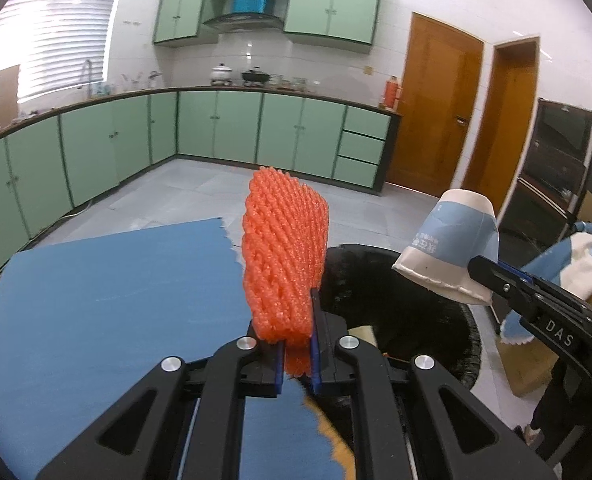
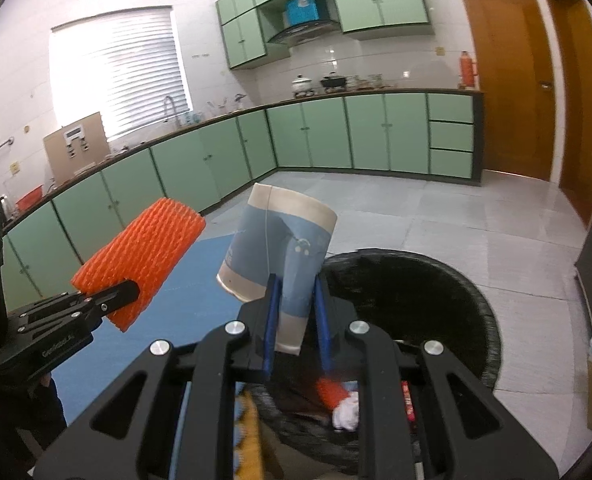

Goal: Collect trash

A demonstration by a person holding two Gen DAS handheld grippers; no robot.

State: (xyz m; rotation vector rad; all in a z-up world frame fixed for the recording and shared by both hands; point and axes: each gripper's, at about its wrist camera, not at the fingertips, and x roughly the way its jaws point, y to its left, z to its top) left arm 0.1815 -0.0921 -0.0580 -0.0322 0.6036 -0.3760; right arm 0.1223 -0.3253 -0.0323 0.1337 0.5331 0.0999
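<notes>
Currently both items are carried toward the bin (image 2: 476, 300), a black-lined round tub on the floor just beside the blue table (image 1: 96, 280).

L gripper (image 1: 298, 344): jaws clamped on the orange foam net (image 1: 286, 248), held upright over the table edge. R gripper (image 2: 296, 320): jaws clamped on the squashed paper cup (image 2: 280, 248), held at the bin's near rim.

Step judged: transport, pre-drop. Trash already seen in the bin. Next move judged to need each item brought over the bin mouth, then the jaws let apart; the net is light and may cling to the pads.

Writing: "DAS" read on the R gripper body in the left wrist view. Cup print blurred, not legible.
</notes>
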